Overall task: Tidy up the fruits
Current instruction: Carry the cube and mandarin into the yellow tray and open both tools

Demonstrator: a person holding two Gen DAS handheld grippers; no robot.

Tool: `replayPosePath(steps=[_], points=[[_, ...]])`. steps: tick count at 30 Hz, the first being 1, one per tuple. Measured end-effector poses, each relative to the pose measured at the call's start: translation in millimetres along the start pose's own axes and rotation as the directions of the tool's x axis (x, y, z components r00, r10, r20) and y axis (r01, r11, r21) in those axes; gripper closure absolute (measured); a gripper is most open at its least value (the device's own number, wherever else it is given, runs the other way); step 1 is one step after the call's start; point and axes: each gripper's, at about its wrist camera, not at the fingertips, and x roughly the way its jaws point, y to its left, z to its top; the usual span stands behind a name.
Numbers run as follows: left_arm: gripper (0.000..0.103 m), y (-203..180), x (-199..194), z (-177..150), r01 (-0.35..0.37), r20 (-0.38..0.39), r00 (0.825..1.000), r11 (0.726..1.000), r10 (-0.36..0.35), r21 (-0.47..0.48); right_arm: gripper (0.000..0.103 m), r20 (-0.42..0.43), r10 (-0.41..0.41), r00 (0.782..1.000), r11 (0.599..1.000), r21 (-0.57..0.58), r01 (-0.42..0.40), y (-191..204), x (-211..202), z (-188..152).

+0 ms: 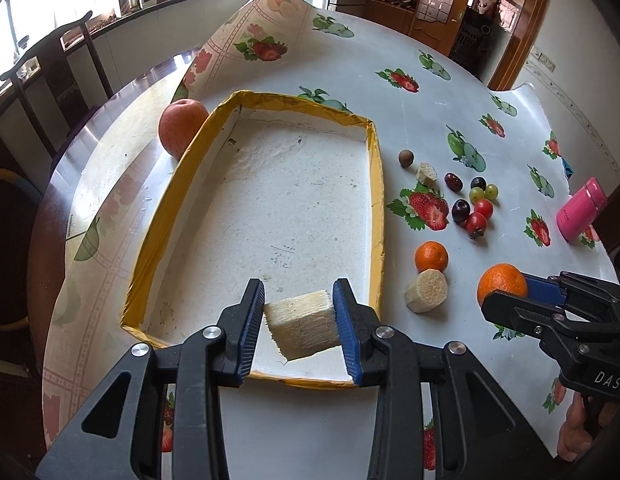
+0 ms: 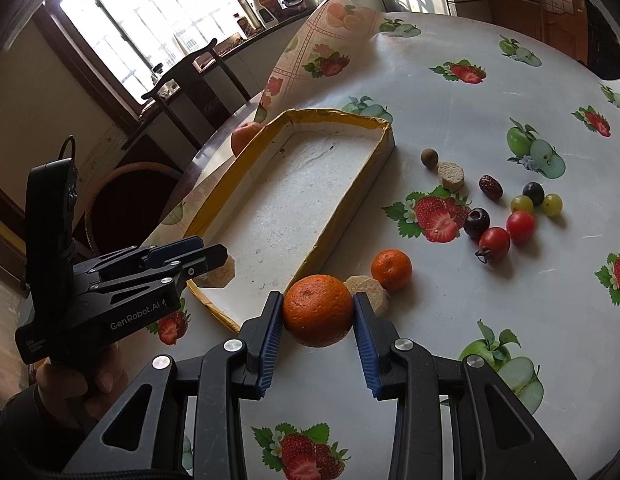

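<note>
My left gripper (image 1: 298,322) is shut on a pale sugarcane chunk (image 1: 302,326) and holds it over the near end of the white foam tray (image 1: 375,200) with yellow taped rim. My right gripper (image 2: 317,320) is shut on a large orange (image 2: 317,310), just right of the tray's near corner (image 2: 310,264); it also shows in the left wrist view (image 1: 501,286). A small mandarin (image 1: 431,256) and a round sugarcane piece (image 1: 425,290) lie beside the tray. Cherry tomatoes (image 1: 478,216), grapes (image 1: 483,191), a red date (image 1: 453,181) and a brown nut (image 1: 405,157) lie further right.
An apple (image 1: 180,126) sits left of the tray, behind its rim. A pink bottle (image 1: 581,208) lies at the table's right edge. The fruit-print tablecloth (image 1: 270,20) curls up at the far side. A wooden chair (image 1: 50,64) stands beyond the table.
</note>
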Motion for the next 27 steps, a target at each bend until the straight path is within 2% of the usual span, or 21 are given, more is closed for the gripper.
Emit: replayPosePath(steps=[10,16,18,20,27], points=[[0.07,30.5,12.2,-0.5,-0.042,-0.024,0.999,0.997,0.041,-0.058,0.068,-0.031,0.059,0.998,0.994,-0.086,-0.061,39.7,31.4,17.3],[0.07,42.8,29.6,1.0,-0.066,-0.054,0.997,0.995,0.062,-0.078,0.068,-0.091,0.099,0.991,0.984,-0.139,-0.111,63.4,70.6,20.8],[0.07,50.4,38.8,2.4,-0.087,-0.073,0.994,0.992,0.08,-0.092,0.068,-0.124,0.098,0.987,0.98,-0.159,-0.117,70.3,87.4,18.9],[0.07,58.9,47.9,3.3,-0.077,-0.094,0.993,0.99,0.066,-0.115,0.068,-0.145,0.093,0.985,0.98,-0.159,-0.116,71.9,102.4,16.9],[0.07,61.7,61.1,2.8,-0.088,-0.121,0.99,0.993,0.078,-0.081,0.067,-0.248,0.047,0.967,0.975,-0.2,-0.099,75.4,145.3,1.2]])
